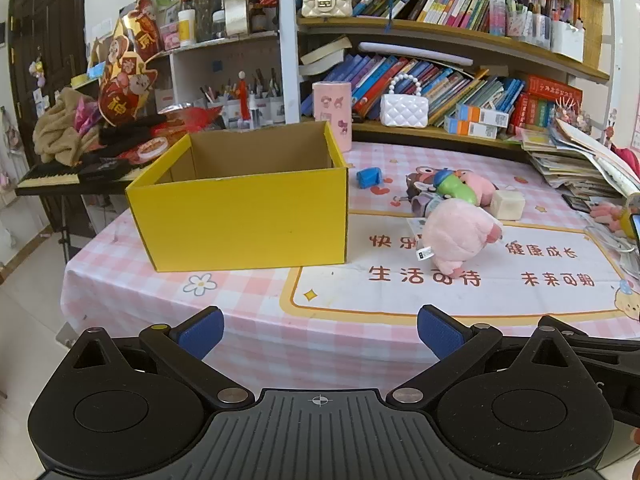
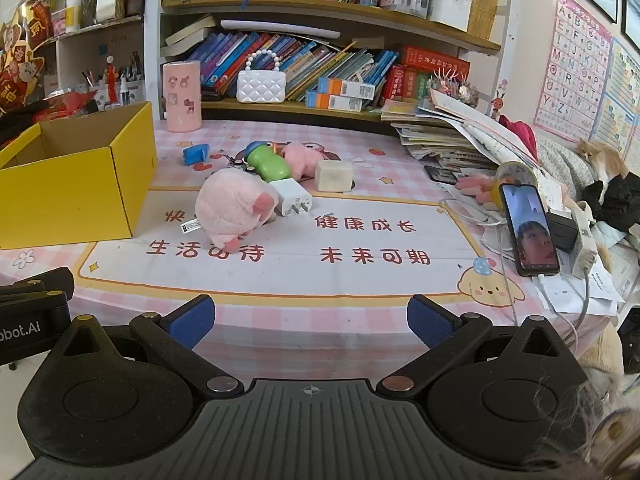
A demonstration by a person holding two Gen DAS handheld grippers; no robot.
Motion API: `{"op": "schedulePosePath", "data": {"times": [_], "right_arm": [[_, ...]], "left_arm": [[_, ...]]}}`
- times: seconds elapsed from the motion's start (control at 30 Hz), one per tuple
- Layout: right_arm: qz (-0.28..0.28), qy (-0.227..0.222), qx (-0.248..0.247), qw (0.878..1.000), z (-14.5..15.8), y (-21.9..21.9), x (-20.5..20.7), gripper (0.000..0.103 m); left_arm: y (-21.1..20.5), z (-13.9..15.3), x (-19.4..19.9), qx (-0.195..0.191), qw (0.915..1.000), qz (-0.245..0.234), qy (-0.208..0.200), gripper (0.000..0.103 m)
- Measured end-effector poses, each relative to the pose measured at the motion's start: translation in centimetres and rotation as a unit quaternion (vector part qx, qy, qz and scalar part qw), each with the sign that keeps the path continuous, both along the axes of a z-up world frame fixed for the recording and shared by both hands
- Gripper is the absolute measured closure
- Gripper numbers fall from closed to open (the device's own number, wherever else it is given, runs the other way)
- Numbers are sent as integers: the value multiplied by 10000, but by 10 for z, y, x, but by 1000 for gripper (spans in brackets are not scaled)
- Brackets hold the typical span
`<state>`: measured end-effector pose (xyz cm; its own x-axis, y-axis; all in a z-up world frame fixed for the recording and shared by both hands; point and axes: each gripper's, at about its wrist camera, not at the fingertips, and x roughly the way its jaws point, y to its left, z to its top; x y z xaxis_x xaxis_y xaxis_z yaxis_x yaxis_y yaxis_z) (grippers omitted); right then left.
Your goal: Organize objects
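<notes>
An open yellow cardboard box (image 1: 244, 220) stands on the table's left side; it also shows at the left of the right wrist view (image 2: 72, 196) and looks empty. Right of it lie a pink plush pig (image 1: 456, 236) (image 2: 232, 208), a white charger plug (image 2: 290, 198), a green toy with a blue cap (image 1: 454, 186) (image 2: 266, 162), a smaller pink plush (image 2: 302, 158), a cream cube (image 1: 507, 205) (image 2: 334, 175) and a small blue object (image 1: 369, 178) (image 2: 196, 154). My left gripper (image 1: 320, 330) and right gripper (image 2: 310, 320) are both open and empty, held before the table's front edge.
A pink cylinder tin (image 1: 333, 114) stands behind the box. A phone (image 2: 528, 230) leans at the right with cables and a power strip (image 2: 582, 236). A stack of books and papers (image 2: 460, 136) lies at the back right. Bookshelves (image 2: 320, 12) line the back. A keyboard (image 1: 52, 178) sits left of the table.
</notes>
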<state>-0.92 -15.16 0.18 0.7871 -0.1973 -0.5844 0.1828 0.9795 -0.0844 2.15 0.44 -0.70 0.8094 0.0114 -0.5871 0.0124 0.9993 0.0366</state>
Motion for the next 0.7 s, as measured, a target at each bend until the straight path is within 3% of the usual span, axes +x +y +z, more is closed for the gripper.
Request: {"op": "schedulePosePath", "data": {"times": [0.4, 0.7], "right_arm": [[68, 85, -160, 9998, 0, 7, 15, 0], [68, 221, -146, 9996, -1, -2, 32, 0]], "left_arm": [[5, -4, 12, -182, 9998, 85, 85, 0], [-8, -6, 25, -96, 9998, -39, 193, 0]]}}
